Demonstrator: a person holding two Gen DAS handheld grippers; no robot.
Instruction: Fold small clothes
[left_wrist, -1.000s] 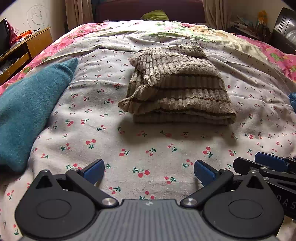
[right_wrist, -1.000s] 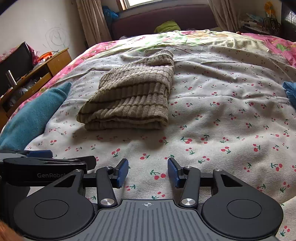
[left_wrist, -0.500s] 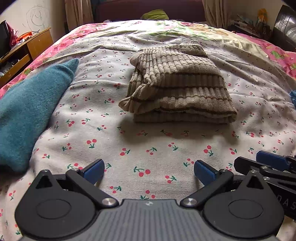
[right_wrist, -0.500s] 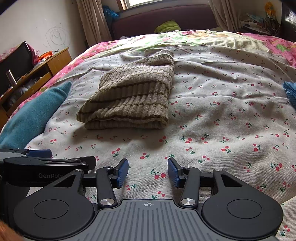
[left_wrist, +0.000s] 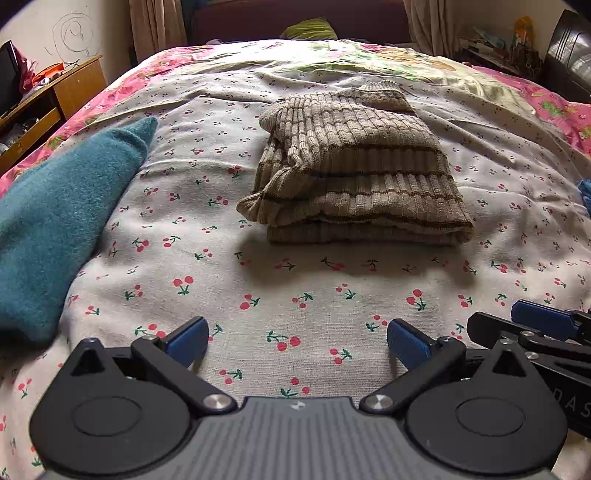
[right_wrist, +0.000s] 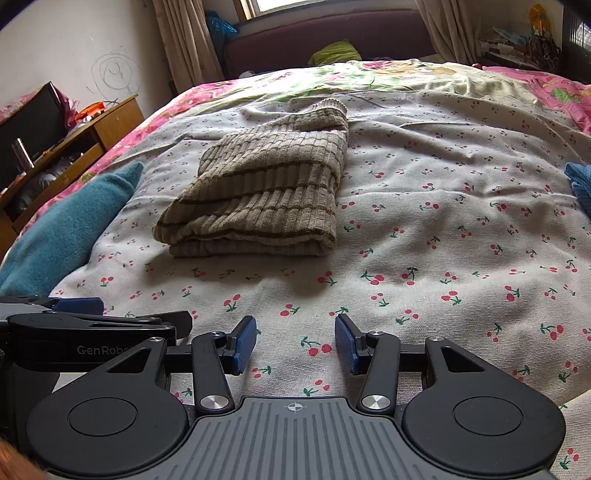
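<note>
Ribbed beige sweater (left_wrist: 354, 173) with brown stripes sits folded into a compact stack mid-bed, on the cherry-print sheet (left_wrist: 295, 295), well apart from both tools. Left gripper (left_wrist: 297, 341) hovers low over the near edge of the sheet, jaws spread wide, nothing between them. Right gripper (right_wrist: 295, 341) just beside it at the same edge, jaws open but narrower, also empty; its blue pads (right_wrist: 243, 343) face bare sheet. Teal fleece item (left_wrist: 62, 221) lies at the left of the bed, not touching the sweater. Blue fabric (right_wrist: 580, 188) pokes in at the far right edge. Wooden cabinet (right_wrist: 92, 136) stands left of the bed.
</note>
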